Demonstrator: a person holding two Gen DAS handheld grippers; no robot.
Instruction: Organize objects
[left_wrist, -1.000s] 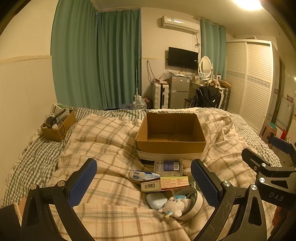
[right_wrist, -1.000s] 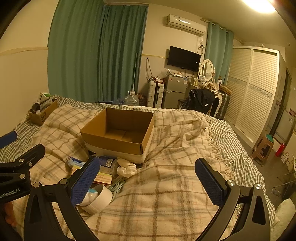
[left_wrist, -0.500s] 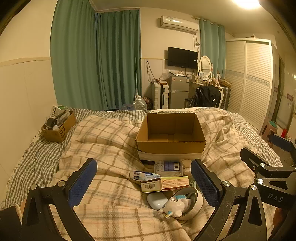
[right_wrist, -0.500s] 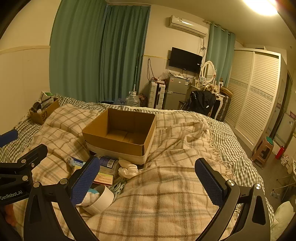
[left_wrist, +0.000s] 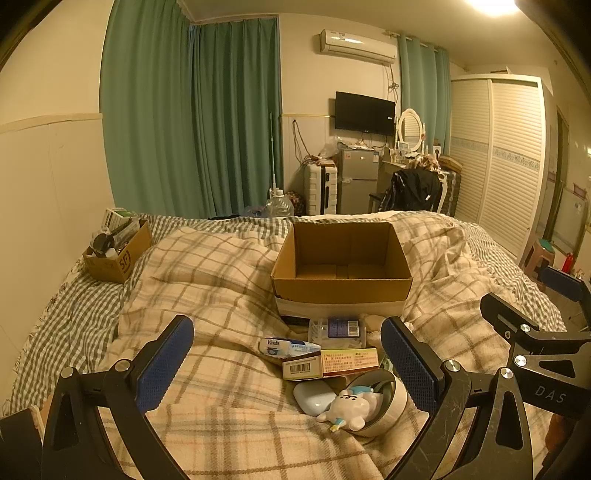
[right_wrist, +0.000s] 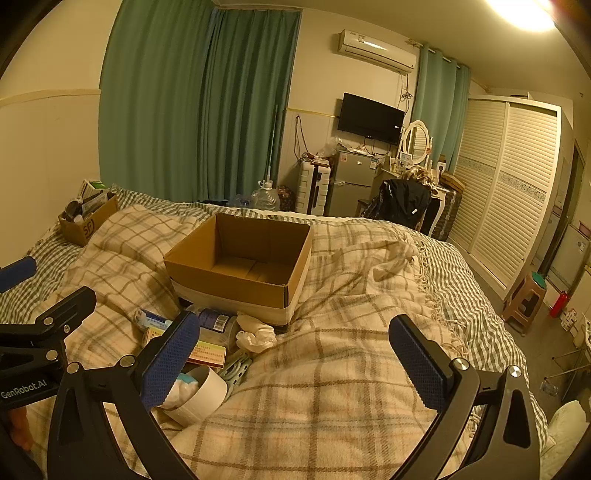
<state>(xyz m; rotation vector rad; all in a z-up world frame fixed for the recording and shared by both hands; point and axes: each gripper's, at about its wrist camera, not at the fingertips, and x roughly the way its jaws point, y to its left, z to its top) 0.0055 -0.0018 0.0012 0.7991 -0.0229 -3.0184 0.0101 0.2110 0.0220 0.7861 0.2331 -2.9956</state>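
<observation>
On a plaid-blanketed bed (left_wrist: 207, 280), the cardboard box (left_wrist: 341, 291) sits empty, the small items (left_wrist: 328, 360) before it unsorted, while the left gripper (left_wrist: 286, 354) and right gripper (right_wrist: 295, 349) hover wide apart, holding nothing.

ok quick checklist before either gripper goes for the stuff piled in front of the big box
1. Left gripper open, nothing held: ok.
2. Right gripper open, nothing held: ok.
3. Cardboard box open-topped, inside looks bare: ok.
4. Items within view of the left gripper: tissue pack, medicine carton, white toy lying in the round container: ok.
5. Carton free to lift alone: cannot tell, it lies close against its neighbours.
6. Right gripper lined up on the pile: not ok, it faces bare blanket.
</observation>
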